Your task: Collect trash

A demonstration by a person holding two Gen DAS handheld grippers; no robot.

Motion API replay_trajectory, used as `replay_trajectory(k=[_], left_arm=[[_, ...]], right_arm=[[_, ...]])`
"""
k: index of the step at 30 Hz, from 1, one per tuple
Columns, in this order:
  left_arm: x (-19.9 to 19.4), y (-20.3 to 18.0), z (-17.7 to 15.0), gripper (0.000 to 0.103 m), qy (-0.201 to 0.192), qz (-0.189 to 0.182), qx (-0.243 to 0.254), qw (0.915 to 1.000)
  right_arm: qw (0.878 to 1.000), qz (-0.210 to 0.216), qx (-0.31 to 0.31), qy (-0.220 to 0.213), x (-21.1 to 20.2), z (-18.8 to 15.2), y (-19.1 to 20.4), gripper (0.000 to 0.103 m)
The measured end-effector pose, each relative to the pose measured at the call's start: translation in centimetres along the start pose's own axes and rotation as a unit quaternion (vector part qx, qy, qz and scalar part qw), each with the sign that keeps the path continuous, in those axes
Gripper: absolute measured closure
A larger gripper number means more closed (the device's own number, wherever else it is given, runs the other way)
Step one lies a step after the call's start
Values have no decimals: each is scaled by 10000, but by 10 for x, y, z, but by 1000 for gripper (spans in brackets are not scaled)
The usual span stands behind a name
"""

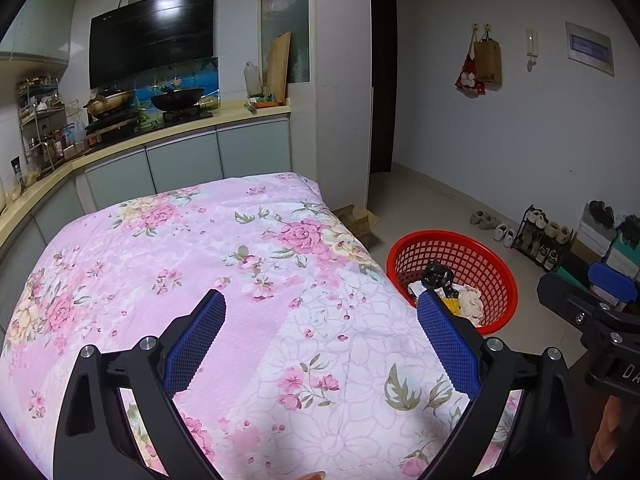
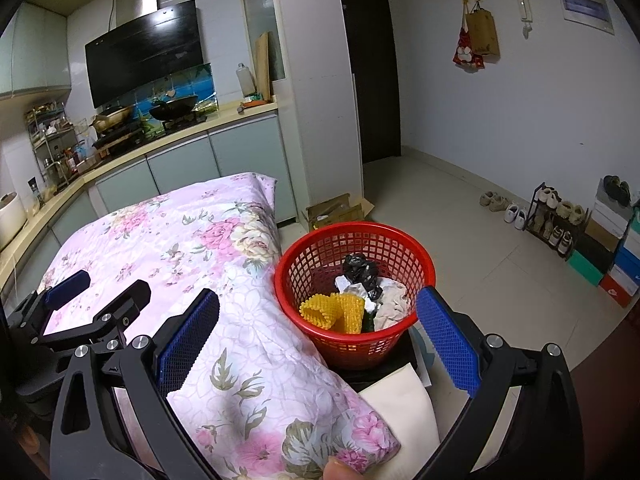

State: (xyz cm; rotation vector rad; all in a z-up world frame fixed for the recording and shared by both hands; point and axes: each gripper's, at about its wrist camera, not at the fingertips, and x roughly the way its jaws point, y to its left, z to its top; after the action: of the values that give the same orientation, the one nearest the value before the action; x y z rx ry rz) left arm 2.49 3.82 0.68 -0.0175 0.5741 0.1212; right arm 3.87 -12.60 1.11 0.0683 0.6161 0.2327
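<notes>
A red mesh basket (image 2: 400,240) stands beside the right edge of a table covered with a pink floral cloth (image 1: 200,240). It holds a yellow mesh piece (image 2: 332,310), a black crumpled bag (image 2: 360,268) and pale crumpled paper (image 2: 392,300). The basket also shows in the left wrist view (image 1: 480,248). My left gripper (image 1: 320,300) is open and empty over the cloth. My right gripper (image 2: 318,300) is open and empty, over the cloth's edge and the basket's near side. The left gripper also shows in the right wrist view (image 2: 100,290).
A kitchen counter (image 1: 224,118) with a stove and pans runs behind the table. Cardboard boxes (image 2: 340,210) lie on the floor behind the basket. A shoe rack (image 2: 556,220) and stacked boxes (image 2: 616,256) line the right wall. A pale cushion (image 2: 400,404) lies under the basket.
</notes>
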Motion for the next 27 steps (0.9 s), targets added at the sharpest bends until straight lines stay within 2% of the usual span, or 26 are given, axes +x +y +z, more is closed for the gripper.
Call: replay_trajectory(k=[27], left_arm=[[1, -2, -2, 10, 17, -8, 18, 10000]], right_arm=[[10000, 10, 25, 24, 2, 0, -3, 7]])
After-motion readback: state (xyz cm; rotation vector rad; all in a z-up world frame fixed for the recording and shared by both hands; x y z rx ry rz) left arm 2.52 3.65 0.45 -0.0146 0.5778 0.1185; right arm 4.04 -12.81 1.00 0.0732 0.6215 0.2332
